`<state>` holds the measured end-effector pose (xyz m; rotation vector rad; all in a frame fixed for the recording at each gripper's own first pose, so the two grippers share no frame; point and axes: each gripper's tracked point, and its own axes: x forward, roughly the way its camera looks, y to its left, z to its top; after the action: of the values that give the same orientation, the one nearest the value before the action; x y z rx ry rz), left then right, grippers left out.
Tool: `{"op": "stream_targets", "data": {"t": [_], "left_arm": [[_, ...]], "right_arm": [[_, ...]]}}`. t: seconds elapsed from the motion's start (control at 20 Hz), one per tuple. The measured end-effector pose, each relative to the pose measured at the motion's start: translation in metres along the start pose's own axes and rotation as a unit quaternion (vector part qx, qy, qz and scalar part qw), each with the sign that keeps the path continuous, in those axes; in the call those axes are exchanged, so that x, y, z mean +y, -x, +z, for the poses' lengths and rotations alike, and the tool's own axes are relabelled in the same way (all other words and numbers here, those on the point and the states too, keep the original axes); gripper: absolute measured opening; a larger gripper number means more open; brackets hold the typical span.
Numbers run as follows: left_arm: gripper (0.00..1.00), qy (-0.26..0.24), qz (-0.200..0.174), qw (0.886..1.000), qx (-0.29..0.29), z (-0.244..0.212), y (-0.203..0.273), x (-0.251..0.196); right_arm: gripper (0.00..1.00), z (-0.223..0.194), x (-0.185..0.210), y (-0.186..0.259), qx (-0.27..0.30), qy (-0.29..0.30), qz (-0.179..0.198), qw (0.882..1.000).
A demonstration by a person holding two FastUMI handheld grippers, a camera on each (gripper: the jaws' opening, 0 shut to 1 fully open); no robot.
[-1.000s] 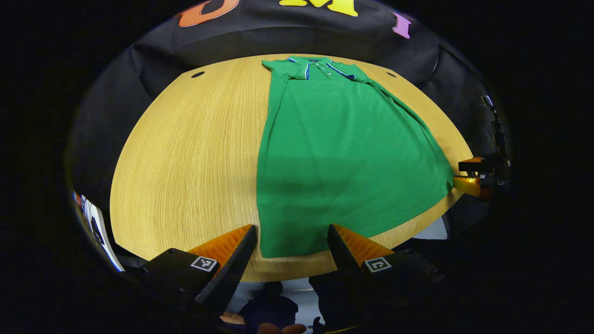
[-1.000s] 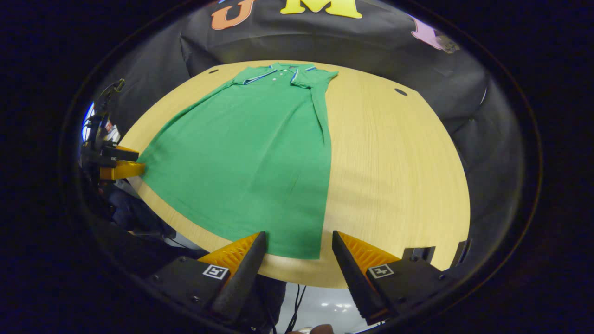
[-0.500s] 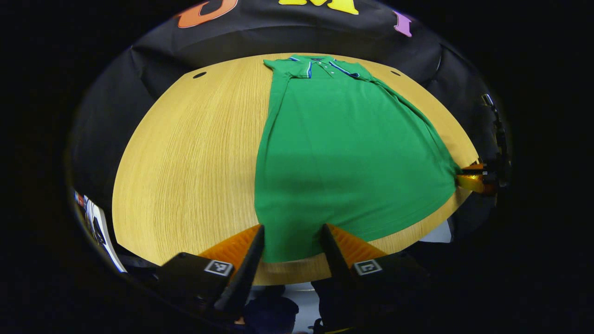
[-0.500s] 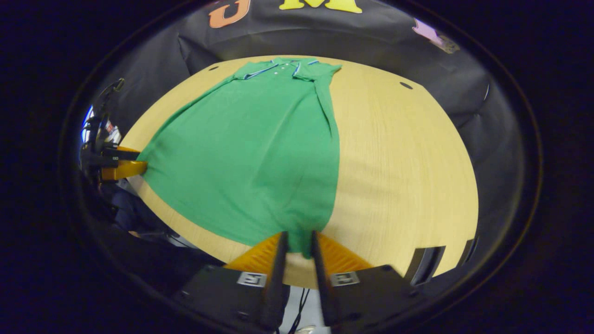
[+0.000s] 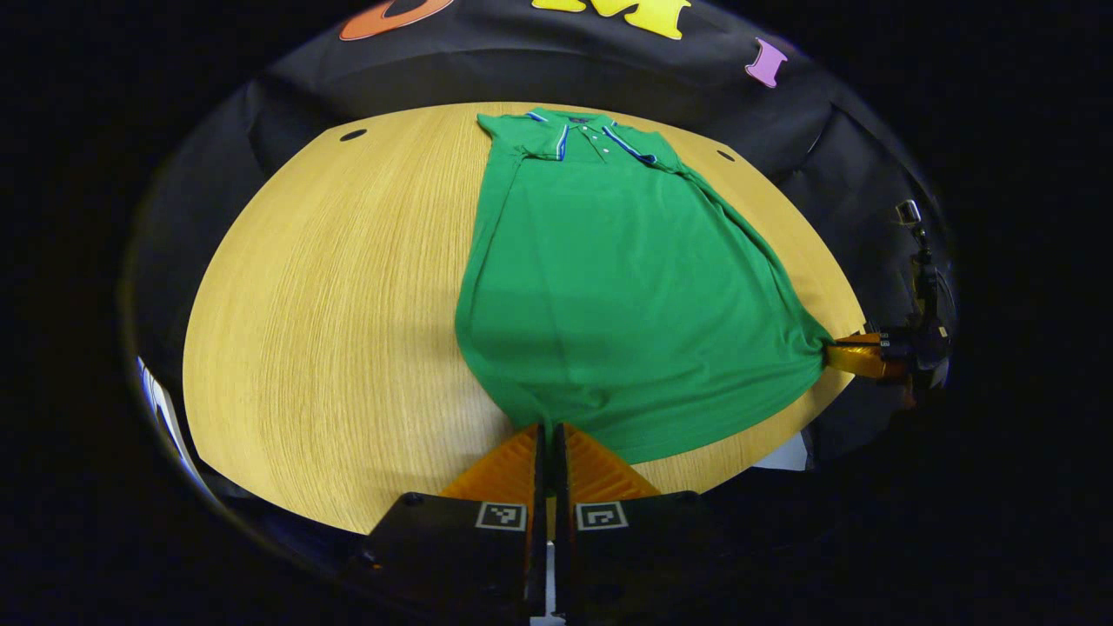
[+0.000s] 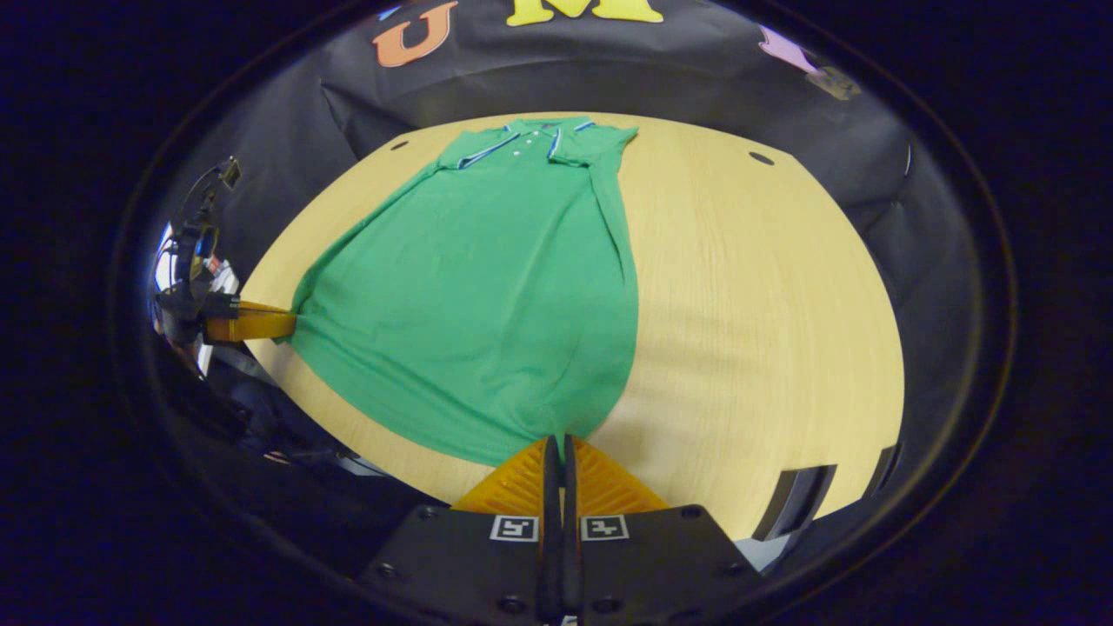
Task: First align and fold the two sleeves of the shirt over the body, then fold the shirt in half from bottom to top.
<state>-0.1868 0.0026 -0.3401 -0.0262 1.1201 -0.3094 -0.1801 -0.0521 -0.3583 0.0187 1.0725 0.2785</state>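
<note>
A green shirt (image 5: 622,287) lies flat on the round-edged wooden bench (image 5: 330,296), its collar at the far edge and its hem at the near edge. The cloth is a fine, matte knit, plain green over the body, with thin blue-and-white trim along the collar (image 5: 584,137) and a short button placket below it. Both short sleeves lie folded in over the body, so the shirt forms a long narrow panel, narrow at the far end and wider near the hem. The left tongs (image 5: 548,435) are clenched on the near left corner of the hem, both fingers pressed together with the cloth pinched between them; in the right gripper view the same left tongs (image 6: 283,323) show at the shirt's left corner. The right tongs (image 6: 558,445) are likewise clenched on the near right corner of the hem, and in the left gripper view the right tongs (image 5: 839,355) pinch that corner at the bench's edge. The hem sags in a shallow curve between the two pinched corners, with soft creases running up from each. The bench top is pale with fine straight grain, and small dark holes (image 5: 353,135) sit near its far edge.
</note>
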Motion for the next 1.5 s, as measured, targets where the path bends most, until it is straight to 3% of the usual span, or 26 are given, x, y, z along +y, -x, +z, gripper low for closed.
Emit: {"op": "stream_targets", "data": {"t": [0.25,0.35,0.4,0.6,1.05,1.5], "left_arm": [[0.07,-0.02,-0.001,0.999,-0.028,0.031,0.014,-0.002],[0.07,-0.02,-0.003,0.999,-0.042,0.049,0.018,-0.004],[0.07,-0.021,-0.003,0.998,-0.051,0.056,0.02,-0.003],[0.07,-0.031,-0.001,0.996,-0.082,0.093,0.033,-0.002],[0.07,-0.054,0.006,0.987,-0.15,0.198,0.049,0.006],[0.07,-0.052,0.01,0.976,-0.213,0.318,0.035,0.025]], "right_arm": [[0.0,0.037,-0.007,0.019,-0.033,-0.026,0.009,0.999],[0.05,0.054,-0.011,0.026,-0.049,-0.036,0.011,0.998],[0.0,0.064,-0.012,0.028,-0.056,-0.038,0.011,0.998],[0.0,0.103,-0.018,0.038,-0.084,-0.046,0.015,0.995],[0.03,0.22,-0.036,0.061,-0.157,-0.06,0.017,0.986],[0.03,0.334,-0.055,0.044,-0.202,-0.041,0.005,0.979]]}}
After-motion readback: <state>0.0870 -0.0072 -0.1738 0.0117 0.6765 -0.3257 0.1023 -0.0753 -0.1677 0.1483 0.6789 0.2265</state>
